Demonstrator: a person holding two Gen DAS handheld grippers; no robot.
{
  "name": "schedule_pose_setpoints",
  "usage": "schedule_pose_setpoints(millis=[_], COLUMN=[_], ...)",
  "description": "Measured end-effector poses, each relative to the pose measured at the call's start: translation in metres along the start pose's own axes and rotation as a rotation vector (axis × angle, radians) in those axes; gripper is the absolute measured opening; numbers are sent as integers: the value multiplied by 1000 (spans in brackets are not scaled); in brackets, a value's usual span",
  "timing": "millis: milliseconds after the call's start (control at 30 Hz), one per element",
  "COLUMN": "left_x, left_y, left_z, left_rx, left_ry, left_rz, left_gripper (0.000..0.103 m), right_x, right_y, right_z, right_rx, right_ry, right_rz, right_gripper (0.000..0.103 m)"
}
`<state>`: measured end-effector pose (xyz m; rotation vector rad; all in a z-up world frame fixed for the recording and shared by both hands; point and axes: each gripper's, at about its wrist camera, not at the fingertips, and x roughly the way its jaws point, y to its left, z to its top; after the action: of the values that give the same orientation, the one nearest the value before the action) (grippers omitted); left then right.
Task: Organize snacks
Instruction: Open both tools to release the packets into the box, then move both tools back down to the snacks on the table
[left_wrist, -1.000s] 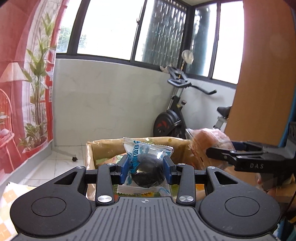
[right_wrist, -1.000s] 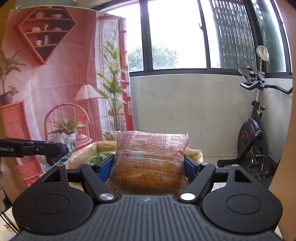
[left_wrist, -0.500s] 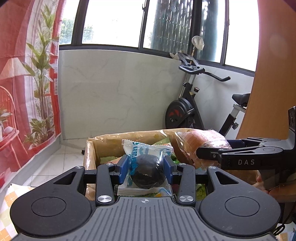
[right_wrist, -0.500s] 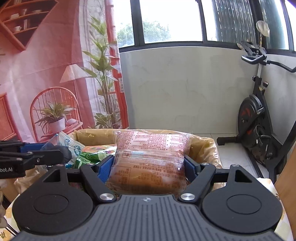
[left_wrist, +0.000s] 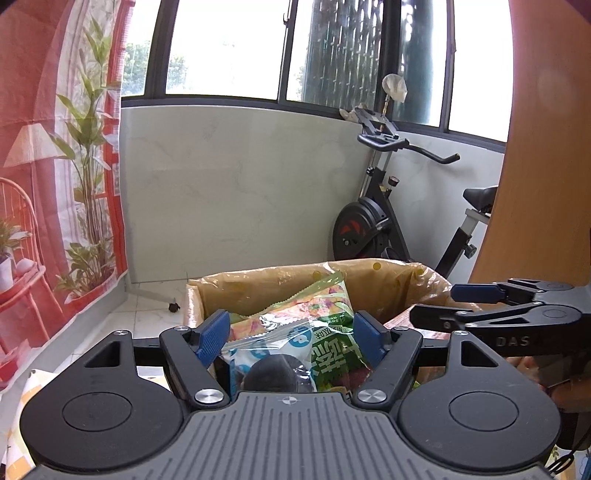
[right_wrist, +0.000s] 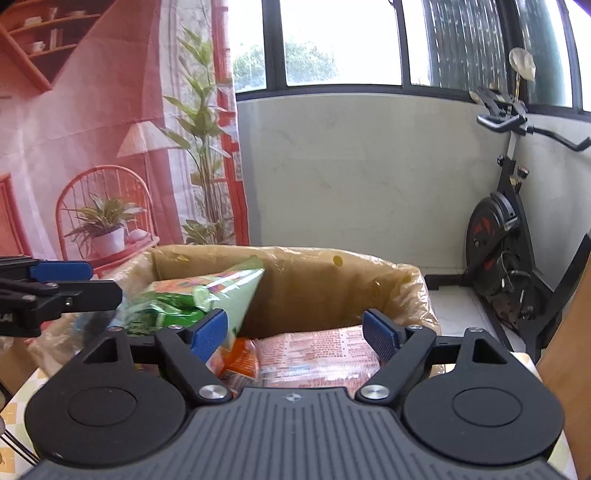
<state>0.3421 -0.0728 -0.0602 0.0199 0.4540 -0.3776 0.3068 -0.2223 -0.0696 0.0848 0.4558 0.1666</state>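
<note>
Two grippers: both point forward and down over one open box of snacks.
Box (right_wrist: 317, 280): cardboard, lined with yellowish plastic film, top open, standing on a checked cloth (right_wrist: 14, 406).
Left gripper (left_wrist: 290, 334): jaws opening, blue pads clear of any packet; seen from the right wrist it reaches in from the left edge (right_wrist: 88, 280).
Small packet (left_wrist: 273, 363): clear wrapper with blue print and a dark round snack inside, lying in the box just below and between the left pads, touching neither.
Green bag (left_wrist: 332, 350): printed in white, lying in the box beside the small packet, under the left gripper's right pad.
Leaning bag (right_wrist: 225, 288): pale green with colourful print, propped against the other packets, its corner pointing up toward the back wall of the box.
Right gripper (right_wrist: 299, 334): jaws opening, spread wide, pads not pressing on anything; seen from the left wrist it enters from the right edge (left_wrist: 439, 306).
Large packet (right_wrist: 325, 354): reddish-brown with rows of small print, lying flat in the right part of the box below the right pads.
Orange packet (right_wrist: 240, 360): beside the large packet, by the right gripper's left pad.
Hand (left_wrist: 565, 384): partly visible behind the right gripper.
Background: exercise bike (right_wrist: 509, 236) by a pale wall, red printed backdrop (right_wrist: 92, 129) at the left.
</note>
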Motion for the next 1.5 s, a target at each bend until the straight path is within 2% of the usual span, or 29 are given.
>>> schedule_pose_setpoints(millis=[267, 633, 833, 1133, 1333, 1500], left_x=[-46, -111, -127, -132, -132, -132], left_y=[12, 44, 51, 46, 32, 22], left_z=[-7, -48, -89, -151, -192, -217], left_rx=[11, -33, -91, -138, -82, -56], left_ry=[11, 84, 151, 257, 315, 365], left_rz=[-9, 46, 66, 32, -10, -56], left_gripper=[77, 77, 77, 77, 77, 77], right_x=[-53, -112, -123, -121, -119, -119], right_y=[17, 30, 38, 59, 69, 77], right_z=[-5, -43, -74, -132, -173, -194], right_rx=[10, 56, 59, 40, 52, 49], right_ry=[-63, -60, -12, 123, 214, 271], right_rz=[65, 103, 100, 122, 146, 149], right_gripper=[83, 83, 83, 83, 83, 83])
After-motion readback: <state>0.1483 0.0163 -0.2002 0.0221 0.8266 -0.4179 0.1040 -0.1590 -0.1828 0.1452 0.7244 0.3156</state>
